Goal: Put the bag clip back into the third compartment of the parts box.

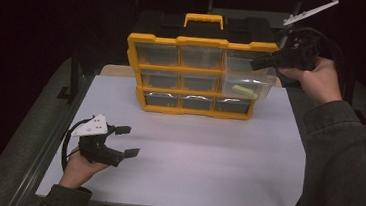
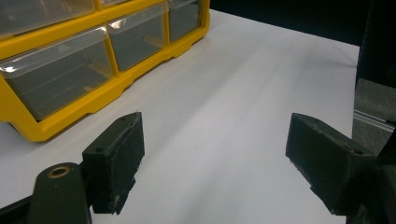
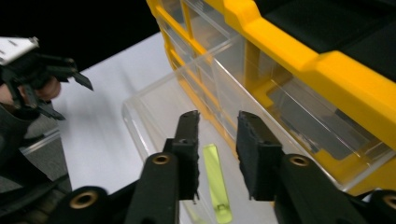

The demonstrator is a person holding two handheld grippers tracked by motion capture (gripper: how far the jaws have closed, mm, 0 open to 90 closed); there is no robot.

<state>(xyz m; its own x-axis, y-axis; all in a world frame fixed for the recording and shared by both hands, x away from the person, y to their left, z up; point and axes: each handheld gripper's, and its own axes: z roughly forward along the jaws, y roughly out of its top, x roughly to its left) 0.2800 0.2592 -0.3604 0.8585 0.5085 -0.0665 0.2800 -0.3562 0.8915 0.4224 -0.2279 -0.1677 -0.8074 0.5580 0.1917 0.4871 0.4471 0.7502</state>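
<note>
A yellow organizer with clear drawers and a black top stands at the back of the white table. Its right middle drawer is pulled out, and a slim yellow-green piece lies inside. My right gripper hovers just above that drawer, its jaws a little apart with nothing between them. In the right gripper view the piece lies below the gripper, inside the clear drawer. My left gripper rests open near the table's front left, empty, jaws wide in its own view.
The organizer's bottom row of clear drawers sits shut, left of the left gripper's jaws. A yellow handle tops the organizer. Bare white table lies between the organizer and the front edge. Dark metal frame rails run along the table's left side.
</note>
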